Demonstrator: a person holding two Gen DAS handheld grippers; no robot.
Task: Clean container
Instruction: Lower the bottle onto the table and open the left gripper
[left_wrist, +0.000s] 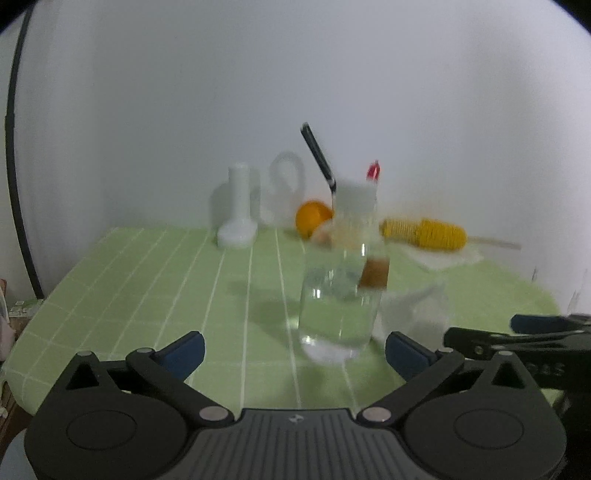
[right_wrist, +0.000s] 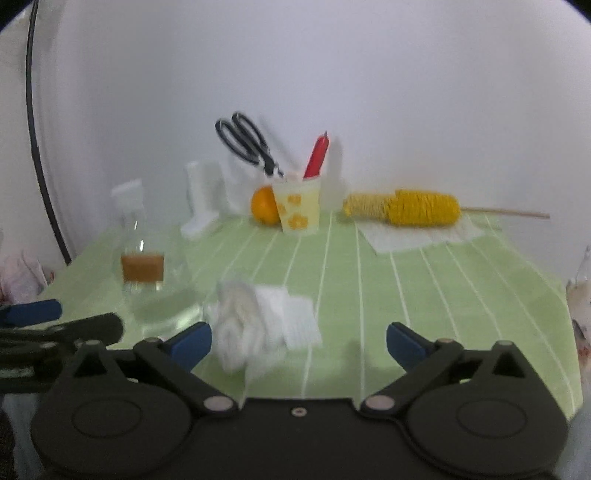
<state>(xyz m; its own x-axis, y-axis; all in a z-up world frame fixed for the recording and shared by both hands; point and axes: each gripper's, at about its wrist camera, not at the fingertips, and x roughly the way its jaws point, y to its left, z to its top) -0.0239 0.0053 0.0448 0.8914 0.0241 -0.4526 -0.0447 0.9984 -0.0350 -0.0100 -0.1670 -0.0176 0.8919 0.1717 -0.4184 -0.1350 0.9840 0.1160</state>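
Note:
A clear glass bottle (left_wrist: 341, 291) with a white cap and a brown label stands on the green checked tablecloth (left_wrist: 147, 295), just ahead of my left gripper (left_wrist: 295, 352), which is open and empty. The bottle also shows at the left of the right wrist view (right_wrist: 142, 258). A crumpled white cloth (right_wrist: 251, 321) lies on folded white tissue just ahead of my right gripper (right_wrist: 299, 343), which is open and empty. The cloth shows right of the bottle in the left wrist view (left_wrist: 413, 310).
At the back stand a yellow flowered cup (right_wrist: 299, 206) with black scissors (right_wrist: 247, 144) and a red pen, an orange (right_wrist: 264, 205), a white stand (right_wrist: 201, 206), and a yellow coiled brush (right_wrist: 406, 206) on white paper. A white wall is behind.

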